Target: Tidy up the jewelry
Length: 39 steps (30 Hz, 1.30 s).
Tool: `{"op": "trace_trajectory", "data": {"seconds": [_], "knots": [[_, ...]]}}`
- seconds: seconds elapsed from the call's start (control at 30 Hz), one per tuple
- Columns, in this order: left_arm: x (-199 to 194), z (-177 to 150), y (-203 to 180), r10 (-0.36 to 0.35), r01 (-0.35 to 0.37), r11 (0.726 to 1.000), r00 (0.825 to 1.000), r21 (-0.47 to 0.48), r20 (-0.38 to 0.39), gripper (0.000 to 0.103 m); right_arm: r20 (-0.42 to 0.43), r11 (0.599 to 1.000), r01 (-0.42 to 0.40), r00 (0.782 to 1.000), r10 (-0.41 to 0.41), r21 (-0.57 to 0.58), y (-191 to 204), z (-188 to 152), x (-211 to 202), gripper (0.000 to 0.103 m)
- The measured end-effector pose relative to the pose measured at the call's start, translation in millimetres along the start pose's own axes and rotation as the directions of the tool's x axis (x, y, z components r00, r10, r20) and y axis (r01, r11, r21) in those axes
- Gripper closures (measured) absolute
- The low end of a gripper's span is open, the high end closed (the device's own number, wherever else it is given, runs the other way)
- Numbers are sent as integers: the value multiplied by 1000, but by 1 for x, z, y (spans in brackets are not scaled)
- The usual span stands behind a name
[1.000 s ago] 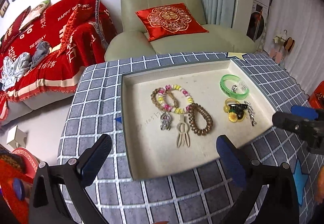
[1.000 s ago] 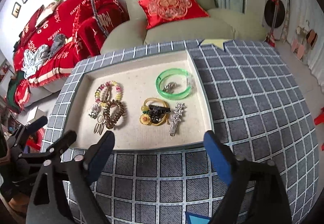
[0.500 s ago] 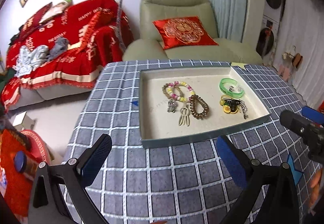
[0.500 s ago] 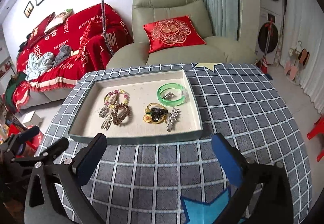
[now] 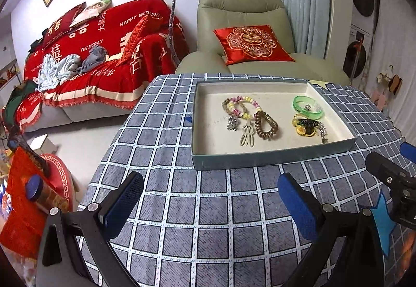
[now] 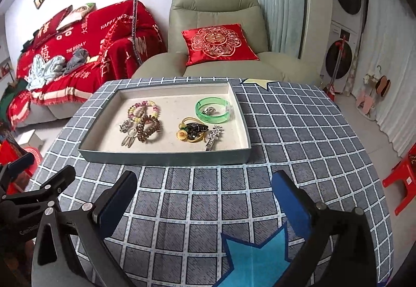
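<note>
A shallow grey tray (image 5: pixel 273 155) (image 6: pixel 166 157) with a cream lining stands on the checked tablecloth. In it lie a pastel bead bracelet (image 5: pixel 240 104) (image 6: pixel 143 107), a brown coil hair tie (image 5: pixel 265 126) (image 6: pixel 148 127), a green bangle (image 5: pixel 308 106) (image 6: pixel 213 110), a yellow flower hair tie with a black clip (image 5: pixel 306 127) (image 6: pixel 191 129) and a silver hairpin (image 6: pixel 213 137). My left gripper (image 5: pixel 208 204) is open and empty, well short of the tray. My right gripper (image 6: pixel 205 198) is open and empty, also in front of the tray.
A blue star sticker (image 6: pixel 254 258) lies on the cloth between the right fingers. A yellow star sticker (image 6: pixel 256 82) sits behind the tray. Beyond the table are a green armchair (image 6: pixel 215 27) and a red-covered sofa (image 5: pixel 98 53). A red stool (image 6: pixel 403 178) stands at the right.
Both grippers have pulled back and up from the tray, which now looks smaller and farther away. Both stay open and empty.
</note>
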<state>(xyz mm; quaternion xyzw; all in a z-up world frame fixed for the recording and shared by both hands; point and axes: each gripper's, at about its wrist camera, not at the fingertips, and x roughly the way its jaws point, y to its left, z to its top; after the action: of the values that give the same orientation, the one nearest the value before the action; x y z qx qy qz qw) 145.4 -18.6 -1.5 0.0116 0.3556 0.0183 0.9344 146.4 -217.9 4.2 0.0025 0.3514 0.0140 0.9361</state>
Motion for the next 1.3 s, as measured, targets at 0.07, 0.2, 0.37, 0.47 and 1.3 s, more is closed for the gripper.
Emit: {"op": "trace_trajectory", "data": {"seconds": [0.07,0.2,0.37,0.47,1.3], "knots": [[2,-3,-1,3,-3,1000,1000,4,-6,0,-2,1000,2,1000,-2,-5,0,-2,1,0],[4,-6,-3,1,-1,1000,1000,5,-20,0,8,999,18,1000,-18,-29,3,-2,0,0],[3,-7,-4,3,-3,1000,1000,10,-20,0,8,999,23,1000,-23,-28,2,-2,0,0],[3,-6,-5,1,-1,1000,1000,11,-19,0,5,1000,23,1000,-23,-19,1,-2,-1,0],[3,-8,-7,-1,1,1000,1000,12,-21,0,2,1000,12,1000,-12,-11,0,-1,-2,0]]}}
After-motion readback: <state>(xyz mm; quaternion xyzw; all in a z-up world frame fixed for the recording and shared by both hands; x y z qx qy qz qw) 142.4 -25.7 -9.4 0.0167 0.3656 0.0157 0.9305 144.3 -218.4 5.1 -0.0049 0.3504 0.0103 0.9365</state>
